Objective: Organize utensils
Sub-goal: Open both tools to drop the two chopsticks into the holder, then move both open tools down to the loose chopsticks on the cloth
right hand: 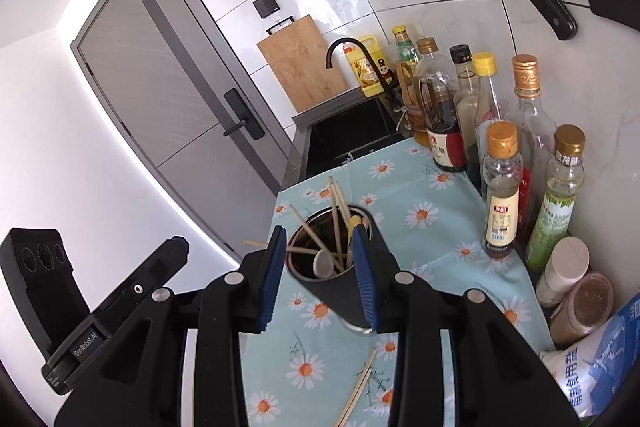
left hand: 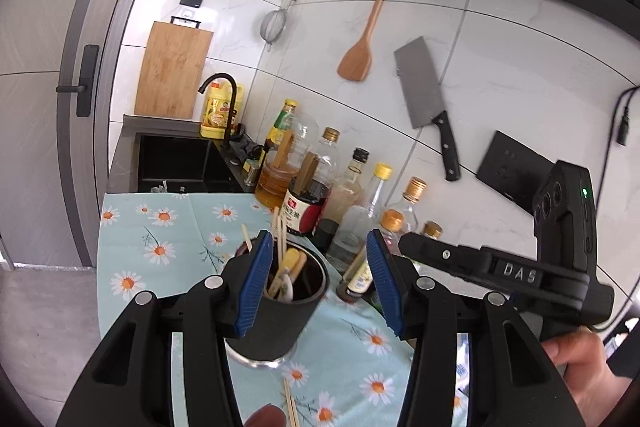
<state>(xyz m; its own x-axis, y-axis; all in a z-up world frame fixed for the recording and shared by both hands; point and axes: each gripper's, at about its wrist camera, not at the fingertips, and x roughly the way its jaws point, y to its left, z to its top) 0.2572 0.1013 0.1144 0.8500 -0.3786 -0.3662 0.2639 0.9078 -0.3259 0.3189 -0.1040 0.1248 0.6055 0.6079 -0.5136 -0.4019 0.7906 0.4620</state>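
Note:
A black utensil holder (left hand: 280,323) stands on the daisy-print cloth (left hand: 160,227), with chopsticks and spoons (left hand: 288,267) sticking out of it. In the right wrist view the holder (right hand: 332,291) sits just beyond my fingertips. My left gripper (left hand: 320,243) is open, blue pads apart, with nothing pressed between them. My right gripper (right hand: 319,233) is open too, its pads clear of the holder. The right gripper (left hand: 440,255) shows beside the left one, held by a hand (left hand: 576,359). A loose pair of chopsticks (right hand: 358,387) lies on the cloth in front of the holder.
Sauce and oil bottles (right hand: 500,187) line the tiled wall to the right, with jars and a salt bag (right hand: 592,367) nearer. A black sink (left hand: 172,159) with its tap lies beyond the cloth. On the wall hang a cleaver (left hand: 424,95), a wooden spatula (left hand: 356,59), a strainer and a ladle.

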